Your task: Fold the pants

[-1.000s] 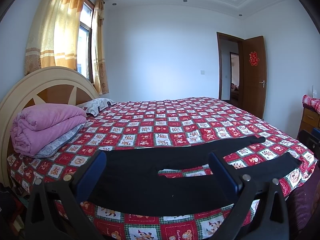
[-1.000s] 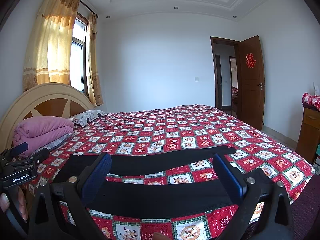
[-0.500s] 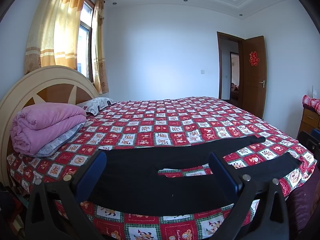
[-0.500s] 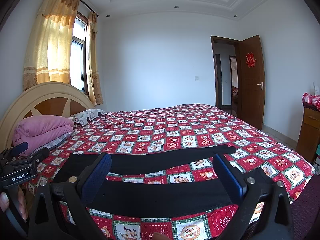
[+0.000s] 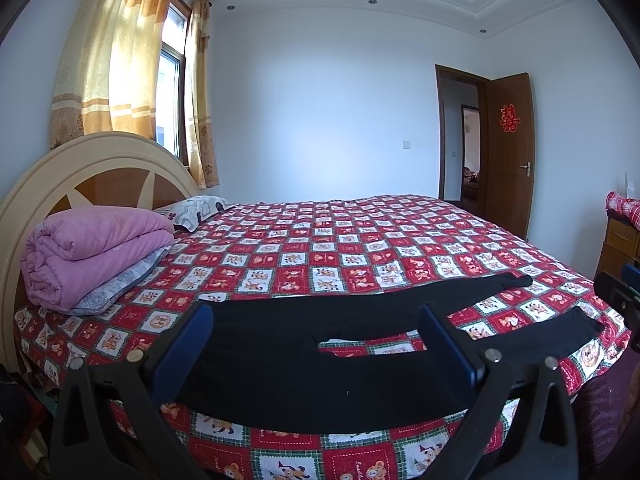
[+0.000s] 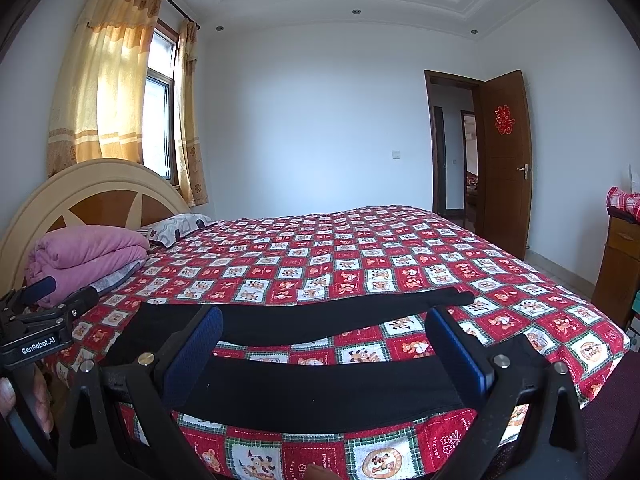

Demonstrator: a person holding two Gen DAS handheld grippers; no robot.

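- Black pants (image 5: 304,364) are seen spread flat along the bed's (image 5: 360,240) near edge, legs toward the foot; neither gripper is touching them;
- The left gripper (image 5: 316,344) and right gripper (image 6: 326,344) are held wide apart, empty;
- A shallow pinch could catch the bedspread (image 6: 320,264) too, or the cloth could be dragged off the edge.

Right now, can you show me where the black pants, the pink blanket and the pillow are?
black pants (image 5: 280,360), left wrist view, on the seat area near the waist.
pink blanket (image 5: 92,248), left wrist view, on the folded top.
pillow (image 6: 176,228), right wrist view, on its patterned middle.
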